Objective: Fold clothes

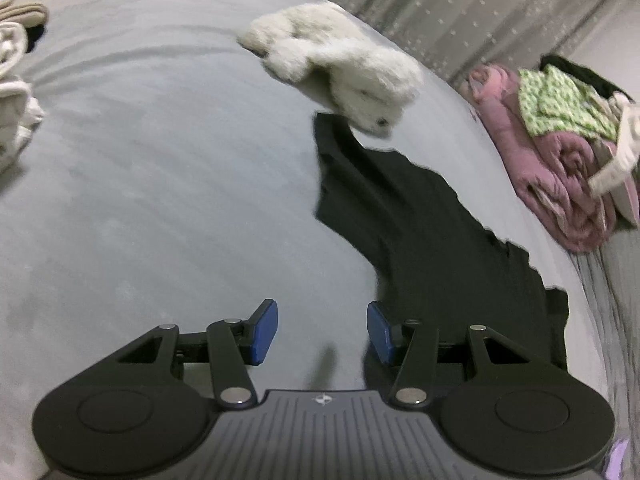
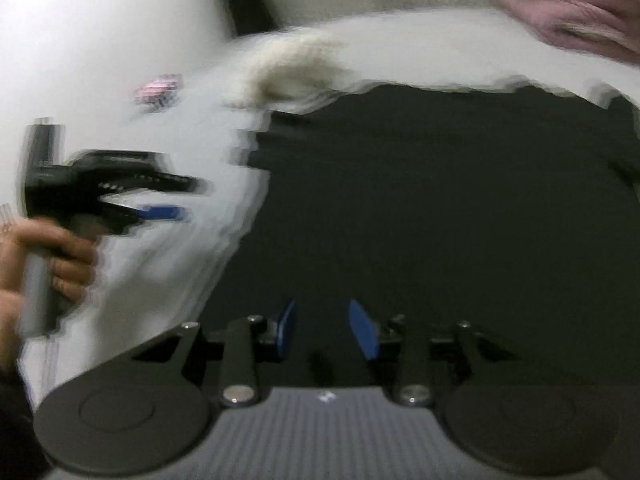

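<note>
Grey bedsheet (image 1: 160,160) fills the left wrist view, curtain behind it, and I'm hovering low over the mattress. My left gripper (image 1: 322,330) has its blue pads spread wide with nothing between them, only bare sheet. The black garment (image 1: 420,232) lies ahead and to the right of it, its long axis running diagonally from beside my right-hand pad up toward the fluffy white toy (image 1: 340,72), which sits right at the garment's far end. A pink bundle of laundry (image 1: 560,168) is stacked at the bed's right edge, pale clothes (image 1: 16,92) at the left edge.

Over to the right wrist view, badly smeared. Here the black garment (image 2: 440,220) fills most of the frame, directly under and in front of my right gripper (image 2: 322,330), whose jaws also stand apart and empty. So the right is the nearer tool; it's already over the cloth, while the left needs to slide rightward to reach an edge.

This view also gives me what the other can't: my left gripper (image 2: 160,200) from the side, held in my hand (image 2: 52,264), off the garment's left border over sheet. The left view alone shows the garment's outline cleanly.
</note>
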Action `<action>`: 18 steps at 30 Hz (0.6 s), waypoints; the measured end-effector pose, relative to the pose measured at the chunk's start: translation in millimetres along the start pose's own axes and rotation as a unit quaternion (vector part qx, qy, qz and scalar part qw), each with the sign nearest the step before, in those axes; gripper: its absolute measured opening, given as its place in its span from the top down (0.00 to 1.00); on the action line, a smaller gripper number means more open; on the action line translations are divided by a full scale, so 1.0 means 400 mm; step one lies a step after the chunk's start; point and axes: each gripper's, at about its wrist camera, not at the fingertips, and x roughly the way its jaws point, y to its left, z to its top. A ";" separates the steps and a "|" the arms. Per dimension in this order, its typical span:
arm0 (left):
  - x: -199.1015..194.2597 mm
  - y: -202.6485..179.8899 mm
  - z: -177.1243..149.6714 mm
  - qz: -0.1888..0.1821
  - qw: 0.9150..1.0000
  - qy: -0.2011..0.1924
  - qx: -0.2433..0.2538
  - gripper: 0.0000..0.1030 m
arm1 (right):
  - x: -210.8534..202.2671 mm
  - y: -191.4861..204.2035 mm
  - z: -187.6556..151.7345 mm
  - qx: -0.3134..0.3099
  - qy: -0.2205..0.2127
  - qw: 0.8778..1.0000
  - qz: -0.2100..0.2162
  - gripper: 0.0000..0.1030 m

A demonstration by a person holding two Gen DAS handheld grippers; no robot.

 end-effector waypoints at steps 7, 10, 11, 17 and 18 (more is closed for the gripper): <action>0.033 -0.081 -0.078 0.002 0.997 0.025 0.068 0.53 | -0.220 -0.282 -0.187 0.134 -0.007 0.988 -0.077 0.78; 0.033 -0.098 -0.103 0.012 0.995 0.020 0.093 0.53 | -0.270 -0.306 -0.237 0.140 -0.013 0.984 -0.105 0.79; 0.030 -0.103 -0.111 0.015 0.995 0.019 0.100 0.53 | -0.284 -0.313 -0.252 0.143 -0.015 0.983 -0.112 0.81; -0.004 -0.094 -0.136 0.008 0.995 0.020 0.093 0.53 | -0.315 -0.306 -0.281 0.103 -0.006 0.977 -0.185 0.86; -0.011 -0.094 -0.142 0.006 0.995 0.021 0.096 0.53 | -0.316 -0.299 -0.286 0.099 -0.007 0.976 -0.193 0.86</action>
